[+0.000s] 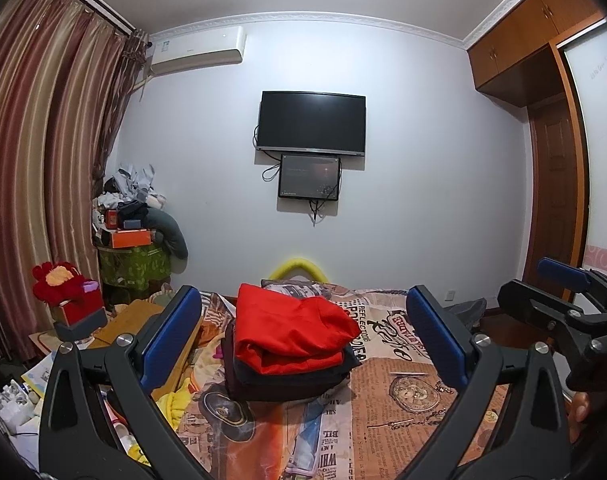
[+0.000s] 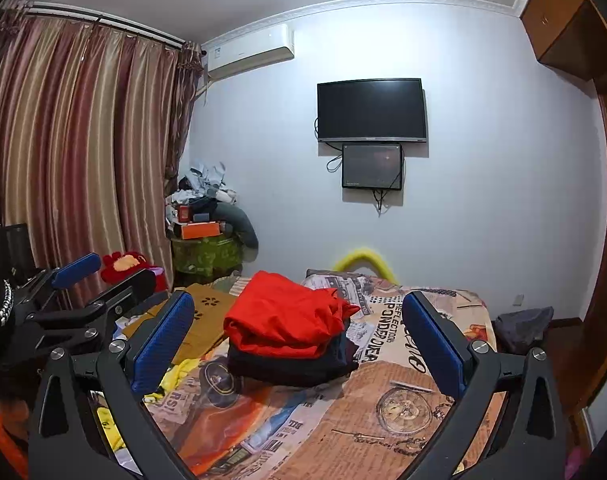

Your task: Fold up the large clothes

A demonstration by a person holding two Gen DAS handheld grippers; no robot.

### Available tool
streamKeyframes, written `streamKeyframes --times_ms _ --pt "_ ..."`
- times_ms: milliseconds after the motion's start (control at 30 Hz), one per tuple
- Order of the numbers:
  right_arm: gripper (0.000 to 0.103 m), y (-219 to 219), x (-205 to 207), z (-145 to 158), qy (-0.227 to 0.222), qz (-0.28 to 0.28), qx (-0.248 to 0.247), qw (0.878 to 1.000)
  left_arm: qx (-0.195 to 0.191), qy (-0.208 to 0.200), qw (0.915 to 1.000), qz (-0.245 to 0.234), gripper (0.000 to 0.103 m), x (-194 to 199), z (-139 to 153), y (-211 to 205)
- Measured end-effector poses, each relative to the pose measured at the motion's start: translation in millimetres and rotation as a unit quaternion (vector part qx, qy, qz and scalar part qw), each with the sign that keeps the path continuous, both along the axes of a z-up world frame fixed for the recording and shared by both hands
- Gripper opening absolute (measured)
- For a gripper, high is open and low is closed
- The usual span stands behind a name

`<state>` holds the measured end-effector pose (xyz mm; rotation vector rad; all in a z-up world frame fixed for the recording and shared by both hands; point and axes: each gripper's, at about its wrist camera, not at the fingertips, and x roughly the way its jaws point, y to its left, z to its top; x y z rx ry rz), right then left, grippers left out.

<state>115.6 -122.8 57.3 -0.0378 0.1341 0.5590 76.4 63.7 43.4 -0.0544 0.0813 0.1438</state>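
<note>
A folded red garment lies on top of a folded dark garment, stacked in the middle of the bed. My left gripper is open, its blue pads wide apart, raised above the bed short of the stack and holding nothing. My right gripper is open too and empty, level with the left one. In the left wrist view the right gripper shows at the right edge. In the right wrist view the left gripper shows at the left.
The bed has a newspaper-print cover. A cardboard sheet, yellow cloth and clutter lie on its left side. A red plush toy and a piled green stand sit near the curtains. A dark cloth lies at right.
</note>
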Motion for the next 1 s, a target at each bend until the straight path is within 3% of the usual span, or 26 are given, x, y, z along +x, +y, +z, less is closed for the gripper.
streamKeyframes --times_ms 1000 --pt "0.103 -7.7 7.2 -2.8 0.021 -0.010 0.017 1.000 0.003 0.007 0.9999 -0.013 0.103 0.1 -5.3 -15.4"
